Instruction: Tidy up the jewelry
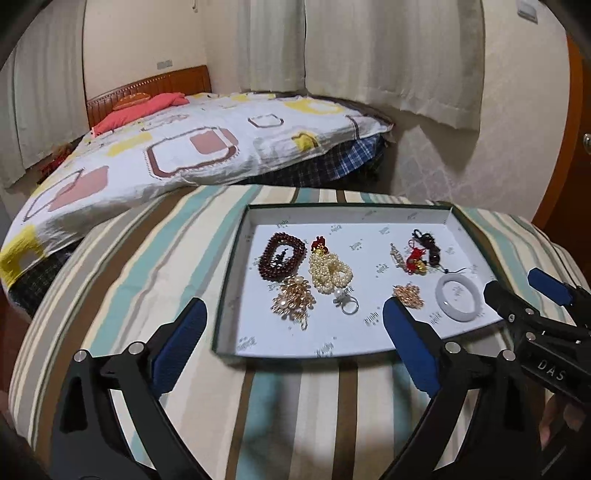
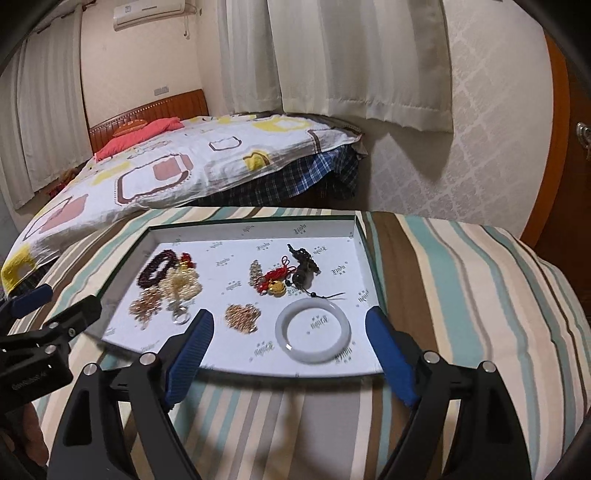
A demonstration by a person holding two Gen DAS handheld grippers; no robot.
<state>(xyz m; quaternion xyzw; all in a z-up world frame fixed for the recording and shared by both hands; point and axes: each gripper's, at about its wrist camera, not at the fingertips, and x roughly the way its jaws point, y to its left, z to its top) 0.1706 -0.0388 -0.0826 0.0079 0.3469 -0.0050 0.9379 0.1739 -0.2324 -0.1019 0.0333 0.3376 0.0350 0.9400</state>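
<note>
You're in a home bedroom: a bed (image 2: 192, 162) with a patterned quilt and a red pillow (image 2: 147, 134) sits against a wooden headboard (image 2: 147, 114). Pale curtains (image 2: 351, 55) hang along the walls, an air conditioner (image 2: 147, 11) is mounted high, and an orange door (image 2: 569, 147) stands right.

Left gripper's right finger (image 1: 410, 350) covers the near edge of the small gold brooch (image 1: 409, 295) in the left wrist view. In the right wrist view the bead bracelet (image 2: 157, 271), pearl cluster (image 2: 181, 284) and big gold brooch (image 2: 146, 304) smear into one blur. Red-and-black charm pile (image 2: 291, 277) too tangled to separate.
</note>
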